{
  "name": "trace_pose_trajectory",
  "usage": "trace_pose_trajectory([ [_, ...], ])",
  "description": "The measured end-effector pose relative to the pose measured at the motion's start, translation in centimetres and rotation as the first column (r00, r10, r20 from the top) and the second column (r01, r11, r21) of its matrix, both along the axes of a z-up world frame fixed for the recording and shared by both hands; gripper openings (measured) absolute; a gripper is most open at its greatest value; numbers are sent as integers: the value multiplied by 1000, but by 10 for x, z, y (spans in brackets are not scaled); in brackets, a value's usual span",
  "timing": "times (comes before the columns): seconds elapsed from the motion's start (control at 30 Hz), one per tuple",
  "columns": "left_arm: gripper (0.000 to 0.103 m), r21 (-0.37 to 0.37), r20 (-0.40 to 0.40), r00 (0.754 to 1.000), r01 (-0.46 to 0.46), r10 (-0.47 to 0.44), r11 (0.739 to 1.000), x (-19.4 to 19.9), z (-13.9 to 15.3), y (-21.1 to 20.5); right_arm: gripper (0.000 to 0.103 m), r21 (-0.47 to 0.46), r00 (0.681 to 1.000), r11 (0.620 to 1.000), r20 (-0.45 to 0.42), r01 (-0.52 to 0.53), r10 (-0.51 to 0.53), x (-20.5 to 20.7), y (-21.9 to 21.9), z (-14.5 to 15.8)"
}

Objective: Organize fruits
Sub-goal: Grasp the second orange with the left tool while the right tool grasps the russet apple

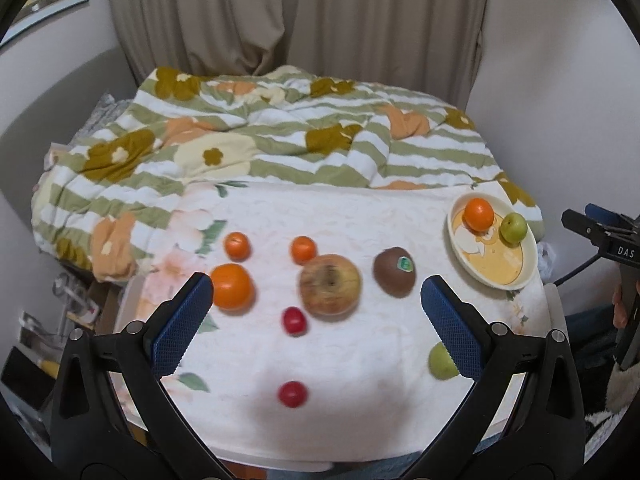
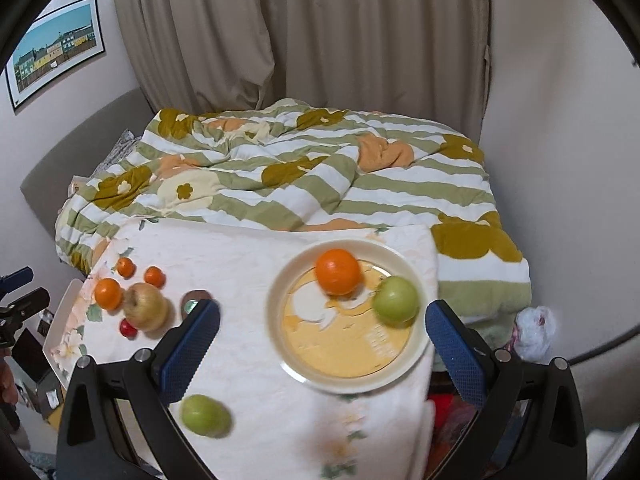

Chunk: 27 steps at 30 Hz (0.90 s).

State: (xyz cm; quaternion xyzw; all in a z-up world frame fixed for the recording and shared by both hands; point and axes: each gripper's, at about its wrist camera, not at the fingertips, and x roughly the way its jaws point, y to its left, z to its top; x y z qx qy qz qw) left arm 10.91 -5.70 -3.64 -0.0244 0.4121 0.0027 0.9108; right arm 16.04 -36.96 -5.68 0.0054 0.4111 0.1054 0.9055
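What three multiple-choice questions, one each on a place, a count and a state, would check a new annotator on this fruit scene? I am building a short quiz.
1. Where does the kiwi lie?
A. In the plate
B. On the white cloth, between the apple and the plate
C. On the striped blanket

2. How many fruits are in the plate?
A. Two
B. Four
C. None

3. How do the two grippers stand?
A. Both shut on fruit
B. Left shut, right open
C. Both open and empty

Answers:
1 B: it sits on the white cloth, right of the apple and left of the plate.
2 A: an orange and a green fruit lie in it.
3 C: the left gripper and the right gripper show wide gaps with nothing held.
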Motion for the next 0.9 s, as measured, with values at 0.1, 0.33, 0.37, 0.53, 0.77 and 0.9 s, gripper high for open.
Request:
trace_pose_trajectory([
  [0.1,103,-2,4,1000,23,-23,1000,-5,0,25,103,-1,1000,1000,7,25,-25,-13,28,4],
  [0.33,103,-18,1,996,88,-88,996,-6,-5,80,103,5,998,998,4,58,-58,-36,92,3],
  [0.37,103,-20,-1,995,98,-98,995,-4,-7,87,103,4,998,998,2,60,-60,-38,102,1],
  [0.53,103,-27,-18,987,161,-162,987,10,-16,119,103,0,997,997,-16,78,-78,-44,149,-5],
  [0.77,103,-50,-64,957,280,-283,959,38,-43,144,103,50,986,986,-62,160,-157,-40,197,-27],
  [0.9,103,-59,-103,940,322,-326,945,51,-64,145,103,78,979,979,-92,187,-180,-35,219,-47],
])
